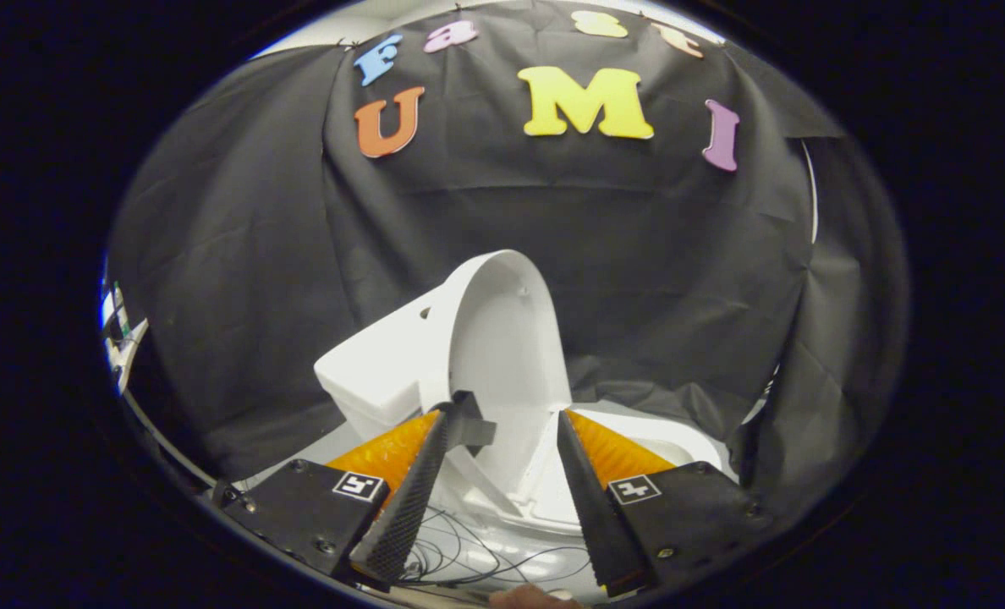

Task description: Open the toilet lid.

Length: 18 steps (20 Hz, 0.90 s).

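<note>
While I hold gripper (502,423) spread wide, gripping nothing: white toilet (367,372) sits just ahead against black cloth wall (638,254). Toilet lid (511,338) raised upright, beyond and between fingers. Black tab (471,420) at left fingertip. Thin wires (469,550) below fingers.

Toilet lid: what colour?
Plain white toilet lid, raised upright just beyond the open gripper; seen in the gripper view.

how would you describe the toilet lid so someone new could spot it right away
Against the black cloth wall stands a white toilet. Just beyond the open claw, its lid is raised. It is the tall rounded white shell standing up, unlike the boxy tank beside it.
</note>
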Available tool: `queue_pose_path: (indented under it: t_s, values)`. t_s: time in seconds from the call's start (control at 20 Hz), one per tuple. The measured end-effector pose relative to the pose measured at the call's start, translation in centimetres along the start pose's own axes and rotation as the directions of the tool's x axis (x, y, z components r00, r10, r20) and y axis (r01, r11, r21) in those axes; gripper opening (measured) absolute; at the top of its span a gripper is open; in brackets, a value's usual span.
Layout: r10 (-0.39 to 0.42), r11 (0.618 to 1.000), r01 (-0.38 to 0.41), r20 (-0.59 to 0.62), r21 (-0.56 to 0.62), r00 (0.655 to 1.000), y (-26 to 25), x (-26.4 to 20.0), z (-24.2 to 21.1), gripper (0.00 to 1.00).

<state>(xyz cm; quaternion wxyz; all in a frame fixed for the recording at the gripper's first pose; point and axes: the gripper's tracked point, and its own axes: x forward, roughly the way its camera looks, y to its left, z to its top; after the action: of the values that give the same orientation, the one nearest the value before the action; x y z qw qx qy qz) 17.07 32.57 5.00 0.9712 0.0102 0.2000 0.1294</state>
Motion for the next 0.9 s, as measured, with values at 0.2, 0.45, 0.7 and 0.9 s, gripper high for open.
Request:
queue_pose_path:
  t_s: [0.2,0.45,0.7,0.9]
  values:
    - [-0.019,1.000,0.017,0.079,0.018,0.997,-3.0,-2.5,1.1,0.82]
    - [-0.059,0.998,0.058,0.177,0.015,0.982,-8.0,-6.5,1.5,0.91]
    - [-0.092,0.995,0.084,0.241,0.043,0.966,-12.2,-9.6,2.1,1.00]
    - [-0.122,0.992,0.112,0.286,0.053,0.950,-14.9,-12.3,2.3,1.00]
